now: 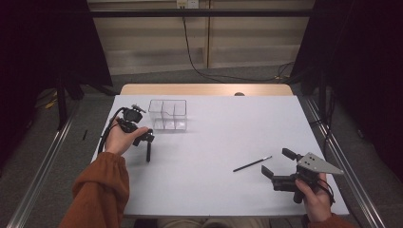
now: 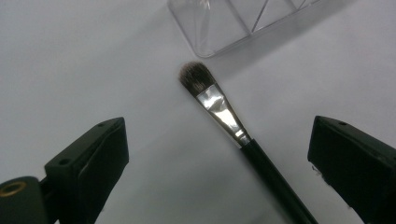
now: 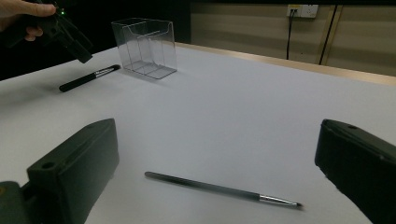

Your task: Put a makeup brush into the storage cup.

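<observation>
I see the table (image 1: 214, 142) across the middle of the high view, a smooth matte white sheet over a pale wooden top whose edge shows as a strip at the far side. Next in size is the organiser (image 1: 168, 114), a clear hard-plastic box with thin partitions splitting it into compartments, standing upright in the upper left of the sheet; nothing lies in it. My left gripper (image 2: 215, 154), in my left hand just left of and below the box in the high view, points down at the table with its blocky black jaws spread wide and holding nothing. Between them in the left gripper view lies the flat brush (image 2: 224, 116): a rounded tuft of dark bristles, a shiny crimped metal ferrule and a glossy black handle running to the lower right, its tip near the box's rounded corner but apart from it. My right gripper (image 3: 215, 172), at the lower right of the high view, is likewise wide open and empty. The liner brush (image 3: 219, 188), a slim dark rod with a small silver ferrule and fine point, lies flat on the sheet between those jaws, touching neither.
</observation>
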Available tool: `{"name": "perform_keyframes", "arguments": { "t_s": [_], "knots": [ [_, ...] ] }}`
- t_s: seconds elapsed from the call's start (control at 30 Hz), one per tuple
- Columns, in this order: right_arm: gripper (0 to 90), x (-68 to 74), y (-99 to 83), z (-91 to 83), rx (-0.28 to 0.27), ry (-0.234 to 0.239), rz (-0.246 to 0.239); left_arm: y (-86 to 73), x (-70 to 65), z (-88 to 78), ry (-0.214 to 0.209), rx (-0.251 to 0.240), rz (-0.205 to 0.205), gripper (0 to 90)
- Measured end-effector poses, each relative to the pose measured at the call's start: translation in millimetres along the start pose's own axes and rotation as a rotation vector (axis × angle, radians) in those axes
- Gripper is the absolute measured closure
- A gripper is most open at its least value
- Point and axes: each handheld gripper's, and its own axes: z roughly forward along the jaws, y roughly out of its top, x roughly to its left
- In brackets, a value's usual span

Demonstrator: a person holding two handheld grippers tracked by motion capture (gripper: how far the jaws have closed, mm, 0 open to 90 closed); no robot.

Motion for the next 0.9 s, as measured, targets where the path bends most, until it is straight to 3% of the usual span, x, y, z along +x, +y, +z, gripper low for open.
{"name": "perform_keyframes", "arguments": {
  "t_s": [0.2,0.5,0.53,0.6,0.73,0.9],
  "knots": [
    [0.0,0.2,-0.1,0.5,0.001,0.001,0.001,2.3,-1.1,5.8,0.005,0.044,-0.006,4.6],
    [0.0,0.0,-0.3,0.5,0.002,0.001,0.002,7.5,2.1,11.2,0.019,0.096,-0.076,8.6],
    [0.0,0.0,-0.3,0.6,0.002,0.002,0.002,8.4,2.9,12.1,0.017,0.101,-0.067,10.5],
    [0.0,0.0,-0.3,0.6,0.003,0.002,0.000,9.9,2.0,14.9,0.008,0.116,-0.102,12.4],
    [0.0,0.1,-0.3,0.4,0.003,0.003,0.002,11.6,0.8,19.8,-0.021,0.132,-0.133,17.3],
    [0.0,0.1,-0.4,0.8,0.005,0.003,0.006,11.6,-2.9,26.9,-0.015,0.191,-0.106,26.3]
  ]
}}
